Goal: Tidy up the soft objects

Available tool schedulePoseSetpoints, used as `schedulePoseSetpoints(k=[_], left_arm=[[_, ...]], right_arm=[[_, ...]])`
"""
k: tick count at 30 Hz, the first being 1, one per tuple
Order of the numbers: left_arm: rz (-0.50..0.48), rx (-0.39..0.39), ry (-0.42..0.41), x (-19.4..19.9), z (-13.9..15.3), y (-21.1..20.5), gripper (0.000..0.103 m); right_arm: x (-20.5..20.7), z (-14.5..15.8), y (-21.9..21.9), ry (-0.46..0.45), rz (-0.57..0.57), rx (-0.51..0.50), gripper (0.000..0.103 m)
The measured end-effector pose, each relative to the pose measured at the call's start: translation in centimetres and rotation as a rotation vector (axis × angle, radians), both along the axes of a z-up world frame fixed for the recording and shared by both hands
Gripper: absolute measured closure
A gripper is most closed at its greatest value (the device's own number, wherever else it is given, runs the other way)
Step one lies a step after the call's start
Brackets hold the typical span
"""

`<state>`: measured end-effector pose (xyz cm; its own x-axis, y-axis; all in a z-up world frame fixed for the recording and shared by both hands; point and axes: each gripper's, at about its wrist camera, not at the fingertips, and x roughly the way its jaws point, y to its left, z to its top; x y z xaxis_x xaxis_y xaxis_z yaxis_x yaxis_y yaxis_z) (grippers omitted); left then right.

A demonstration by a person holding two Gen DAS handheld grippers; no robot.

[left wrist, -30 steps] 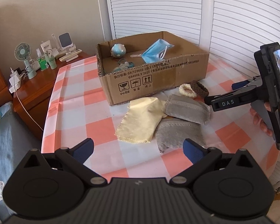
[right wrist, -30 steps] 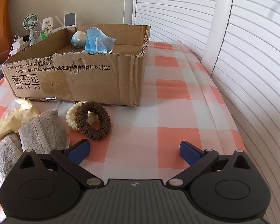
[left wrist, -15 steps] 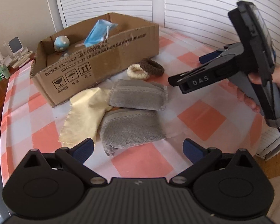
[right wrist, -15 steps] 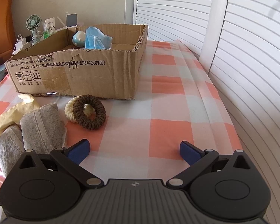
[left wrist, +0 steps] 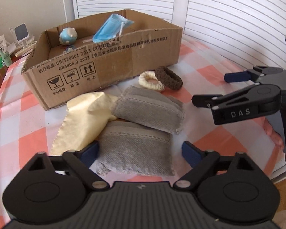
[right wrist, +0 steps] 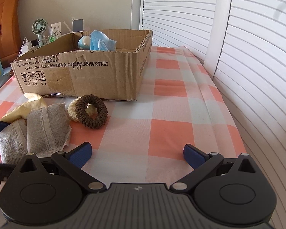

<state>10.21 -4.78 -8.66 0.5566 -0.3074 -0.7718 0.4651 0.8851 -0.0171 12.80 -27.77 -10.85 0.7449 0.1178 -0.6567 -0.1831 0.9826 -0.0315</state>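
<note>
The left hand-held gripper (left wrist: 140, 152) stood wide open, its fingers either side of the near grey pouch (left wrist: 135, 148), gripping nothing; the right hand-held gripper (right wrist: 136, 153) was equally wide and empty over the checked tabletop (right wrist: 169, 133), near the brown scrunchie (right wrist: 91, 113).

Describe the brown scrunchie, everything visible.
The brown scrunchie is a ring of dark brown ribbed knit fabric, soft-looking and puffy, with an open centre. It lies tilted, leaning on and partly overlapping the cream scrunchie beside it; the cream one shows through its hole in the right wrist view. It rests on the checked tablecloth just in front of the cardboard box, near its right front corner, apart from the grey pouches. Neither gripper touches it.
</note>
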Motion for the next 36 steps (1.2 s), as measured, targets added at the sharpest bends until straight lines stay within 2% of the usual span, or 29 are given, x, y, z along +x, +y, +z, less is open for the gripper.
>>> schedulePoseSetpoints(k=[2, 6, 13, 16, 18, 22, 24, 26, 32, 36], left_arm=[[0.01, -0.005, -0.011, -0.1, 0.3, 0.2, 0.046], [0.007, -0.016, -0.02, -0.5, 1.0, 0.9, 0.057], [-0.045, -0.004, -0.022, -2.7, 2.2, 2.3, 0.058], [-0.041, -0.003, 0.008, -3.4, 2.0, 3.5, 0.052], [-0.026, -0.01, 0.019, -3.7, 1.8, 4.4, 0.042], [0.014, -0.014, 0.023, -4.3, 1.1, 5.3, 0.034], [0.023, -0.027, 0.019, -4.4, 0.8, 5.7, 0.026], [0.026, -0.037, 0.014, -4.5, 0.7, 5.8, 0.025], [0.017, -0.042, 0.003, -4.6, 0.5, 5.8, 0.021], [0.013, -0.056, 0.004, -4.5, 0.4, 5.9, 0.016]], right_arm=[[0.0, 0.0, 0.0, -0.001, -0.001, 0.0, 0.0], [-0.1, 0.0, 0.0, -0.004, 0.0, 0.001, 0.0], [-0.1, 0.0, 0.1, -0.006, -0.005, -0.005, 0.0], [-0.3, 0.1, 0.3, -0.004, -0.006, -0.01, 0.0], [-0.3, 0.1, 0.6, -0.002, -0.001, -0.015, 0.0], [0.2, 0.2, 1.4, 0.007, 0.029, -0.024, 0.0], [0.7, 0.3, 2.0, 0.011, 0.045, -0.034, 0.0], [1.1, 0.7, 2.6, 0.022, 0.065, -0.033, 0.0], [2.8, 2.7, 3.6, -0.03, 0.057, 0.002, 0.0], [4.7, 2.4, 4.3, -0.015, 0.034, 0.002, 0.0]])
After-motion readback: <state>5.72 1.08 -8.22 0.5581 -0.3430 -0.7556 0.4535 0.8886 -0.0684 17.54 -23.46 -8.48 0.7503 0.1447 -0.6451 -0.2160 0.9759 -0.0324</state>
